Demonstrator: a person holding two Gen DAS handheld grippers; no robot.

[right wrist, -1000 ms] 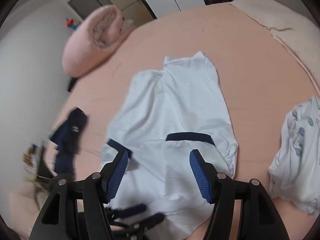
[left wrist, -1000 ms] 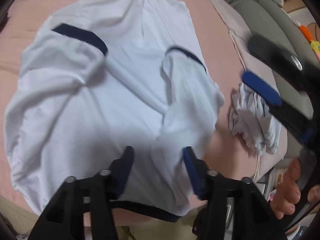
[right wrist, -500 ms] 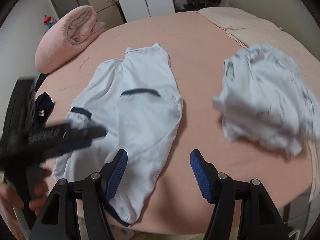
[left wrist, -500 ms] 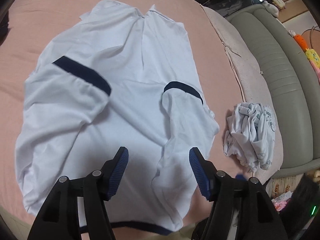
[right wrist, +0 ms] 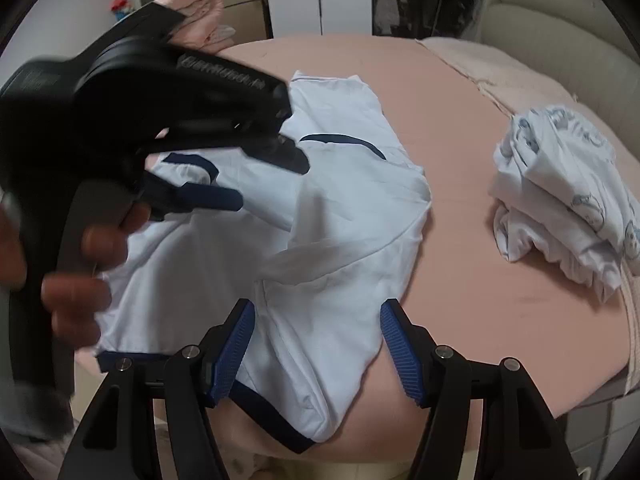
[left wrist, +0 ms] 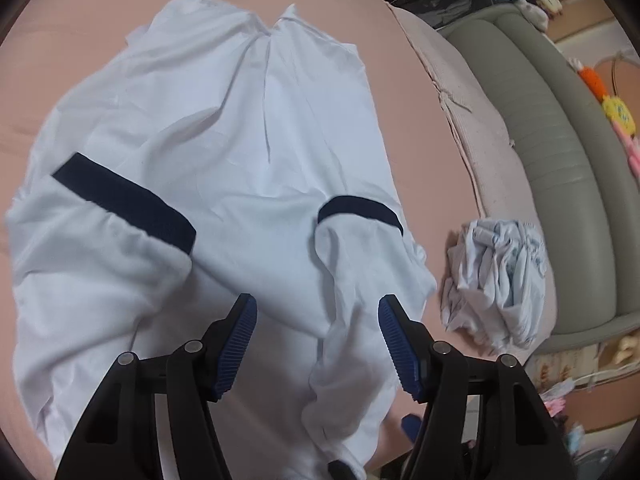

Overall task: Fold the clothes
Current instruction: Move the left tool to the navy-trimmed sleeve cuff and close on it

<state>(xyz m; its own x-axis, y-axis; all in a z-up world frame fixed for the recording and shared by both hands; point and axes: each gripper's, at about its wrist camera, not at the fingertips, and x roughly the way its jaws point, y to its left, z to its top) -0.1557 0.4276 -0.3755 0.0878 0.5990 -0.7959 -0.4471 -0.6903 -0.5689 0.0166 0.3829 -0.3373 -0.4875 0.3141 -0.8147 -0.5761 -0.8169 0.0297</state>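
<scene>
While parted, both tongs empty.

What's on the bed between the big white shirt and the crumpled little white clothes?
Nothing. Only bare pink bedsheet lies between the white shirt and the crumpled pile, clearest in the right wrist view.

Left gripper body blurred, hides shirt left half beyond right gripper; hand smeared, perhaps cut by frame edge.
</scene>
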